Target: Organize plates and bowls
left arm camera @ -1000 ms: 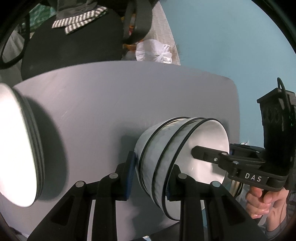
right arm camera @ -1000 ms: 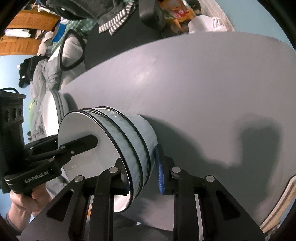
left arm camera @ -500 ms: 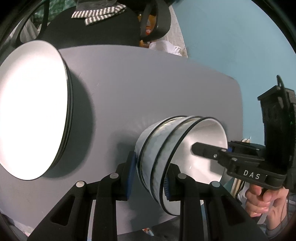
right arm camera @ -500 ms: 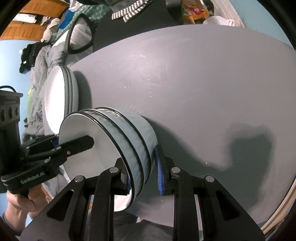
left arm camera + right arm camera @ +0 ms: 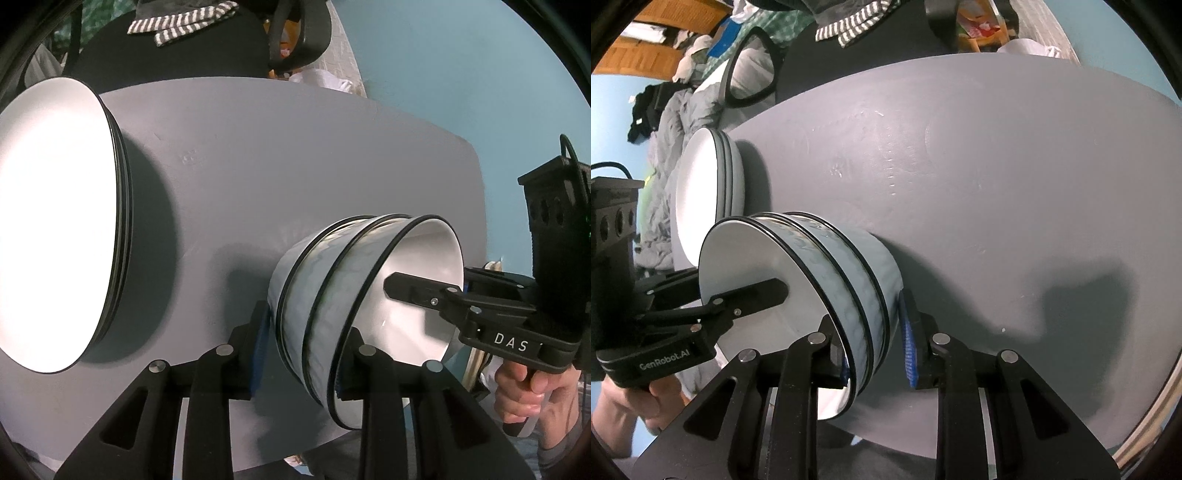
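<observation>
The stack of bowls [image 5: 354, 306] has slid across the grey counter [image 5: 295, 166] and now sits near the pile of plates [image 5: 55, 218], which was mostly out of the left view a second ago. The left gripper [image 5: 301, 354] and the right gripper [image 5: 873, 354] each pinch a side of the bowl stack's wall, one finger inside and one outside, and the left jaws are opening a little. I think the bowls are about where they belong, so letting go comes next.

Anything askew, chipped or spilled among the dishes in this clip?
Nothing stands out. The three nested bowls sit evenly, rims parallel, with fingers of both grippers over opposite sides of the wall. The stack of plates lies neatly on the grey table. No chips or spills visible.
</observation>
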Tool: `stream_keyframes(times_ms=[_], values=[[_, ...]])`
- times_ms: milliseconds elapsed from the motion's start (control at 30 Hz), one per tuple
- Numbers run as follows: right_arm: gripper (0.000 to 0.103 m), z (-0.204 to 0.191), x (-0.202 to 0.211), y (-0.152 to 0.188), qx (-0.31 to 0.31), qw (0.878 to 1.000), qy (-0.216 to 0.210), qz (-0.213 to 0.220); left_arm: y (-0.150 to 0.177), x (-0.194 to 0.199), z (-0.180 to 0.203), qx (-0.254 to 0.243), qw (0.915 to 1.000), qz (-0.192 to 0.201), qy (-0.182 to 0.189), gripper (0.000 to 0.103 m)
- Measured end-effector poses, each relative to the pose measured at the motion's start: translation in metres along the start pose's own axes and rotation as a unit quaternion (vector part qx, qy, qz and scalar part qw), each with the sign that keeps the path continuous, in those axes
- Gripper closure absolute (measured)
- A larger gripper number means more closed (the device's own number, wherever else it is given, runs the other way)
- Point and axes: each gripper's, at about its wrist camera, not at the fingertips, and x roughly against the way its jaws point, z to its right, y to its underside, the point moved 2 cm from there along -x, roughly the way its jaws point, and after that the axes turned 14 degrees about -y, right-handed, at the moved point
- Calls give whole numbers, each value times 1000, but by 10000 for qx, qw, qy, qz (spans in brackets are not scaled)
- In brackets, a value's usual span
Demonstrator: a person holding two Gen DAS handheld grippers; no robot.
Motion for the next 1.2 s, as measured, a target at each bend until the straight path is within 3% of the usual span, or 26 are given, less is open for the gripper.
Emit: stream_keyframes(times_ms=[333, 833, 1200], values=[[81, 2, 6, 5, -234, 9997, -1, 90, 12, 5, -5, 142, 9998, 50, -115, 76], [81, -30, -10, 11, -103, 9999, 4, -121, 48, 19, -40, 498, 9987, 94, -94, 76], [81, -53, -25, 7, 96, 9997, 86, -216, 52, 27, -59, 649, 9977, 150, -80, 76]])
